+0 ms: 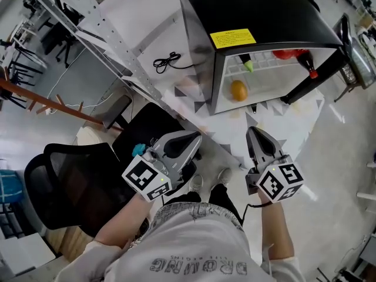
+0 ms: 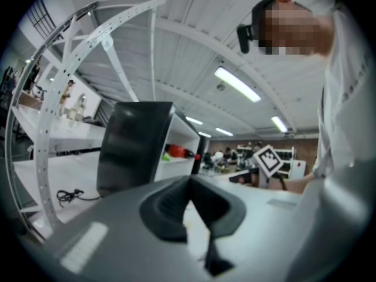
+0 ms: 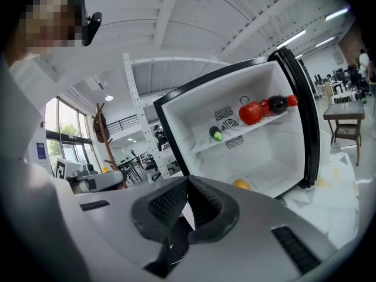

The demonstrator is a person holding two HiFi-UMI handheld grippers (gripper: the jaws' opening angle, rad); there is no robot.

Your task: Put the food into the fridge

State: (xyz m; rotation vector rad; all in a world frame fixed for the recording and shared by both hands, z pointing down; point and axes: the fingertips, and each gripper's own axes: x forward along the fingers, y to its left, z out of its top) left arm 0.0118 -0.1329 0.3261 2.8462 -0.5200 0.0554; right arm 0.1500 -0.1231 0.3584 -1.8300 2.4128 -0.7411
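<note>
Here, the left hand-held gripper [image 1: 195, 136] and the right hand-held gripper [image 1: 253, 130] both have their jaws pressed together on nothing. Ahead of their tips stands the open fridge [image 1: 258, 16]. An orange [image 1: 238, 90] lies on its floor, nearest the right hand-held gripper. Farther off, a round red item [image 3: 251, 113], a dark bottle [image 3: 277, 104] and a green-tipped item [image 3: 216, 134] rest on the shelf.

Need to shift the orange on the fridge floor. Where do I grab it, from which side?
Grip the orange across its widest middle; it is round, so any level pair of sides serves. Enter through the open front of the fridge: the shelf above likely blocks coming straight down.
</note>
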